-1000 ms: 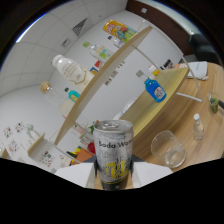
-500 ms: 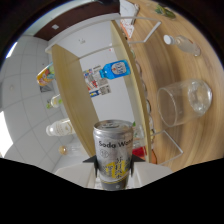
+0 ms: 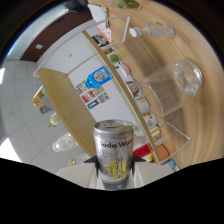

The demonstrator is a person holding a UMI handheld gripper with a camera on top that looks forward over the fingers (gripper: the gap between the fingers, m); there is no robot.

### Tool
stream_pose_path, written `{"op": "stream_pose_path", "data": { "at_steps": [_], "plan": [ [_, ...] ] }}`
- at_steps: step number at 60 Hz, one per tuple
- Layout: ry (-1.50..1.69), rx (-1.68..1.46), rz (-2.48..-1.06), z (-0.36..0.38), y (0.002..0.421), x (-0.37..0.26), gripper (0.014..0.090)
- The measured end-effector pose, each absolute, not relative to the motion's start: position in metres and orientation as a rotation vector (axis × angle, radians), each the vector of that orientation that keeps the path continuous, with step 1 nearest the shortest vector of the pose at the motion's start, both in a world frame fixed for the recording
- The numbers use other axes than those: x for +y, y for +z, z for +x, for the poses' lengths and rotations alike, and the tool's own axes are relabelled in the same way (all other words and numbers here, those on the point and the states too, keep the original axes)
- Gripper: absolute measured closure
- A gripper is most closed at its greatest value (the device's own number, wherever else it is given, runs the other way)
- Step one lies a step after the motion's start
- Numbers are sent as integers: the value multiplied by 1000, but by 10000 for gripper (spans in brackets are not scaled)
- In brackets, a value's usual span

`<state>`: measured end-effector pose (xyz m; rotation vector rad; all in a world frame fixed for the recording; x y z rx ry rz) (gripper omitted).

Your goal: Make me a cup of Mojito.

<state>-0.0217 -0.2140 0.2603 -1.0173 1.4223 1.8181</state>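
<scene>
Overhead in the tilted view, the wooden table (image 3: 165,55) fills the far side, its light grain running beyond the fingers. White shelving (image 3: 75,60) with a wooden edge sits to one side of it, and a white tiled floor (image 3: 20,100) shows past that. On the table, a clear glass (image 3: 172,90) lies well ahead of the fingers, its rim turned toward the camera; what it contains cannot be told. A clear bottle with a white cap (image 3: 152,31) lies farther off on the table, apart from the glass. A blue bottle (image 3: 100,77) rests on the white shelving, near small printed items along the table's edge.

Closest in, the soda water can (image 3: 114,152) stands upright between the fingers, silver with a yellow lower band, its top and pull tab visible. The gripper (image 3: 115,170) is clamped on the can: both fingers press against its lower sides, with no gap showing at either side.
</scene>
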Motion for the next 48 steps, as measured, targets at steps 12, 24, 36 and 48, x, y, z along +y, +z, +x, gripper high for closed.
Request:
{"op": "stream_pose_path", "data": {
  "at_steps": [12,24,36,48],
  "plan": [
    [1318,1022,-1429,-27,274,-213,538],
    [629,444,-1647,-35,289,-214,534],
    [253,86,-1718,-55,249,-206,536],
    [152,-66,-1819,-76,174,-193,537]
  ]
}}
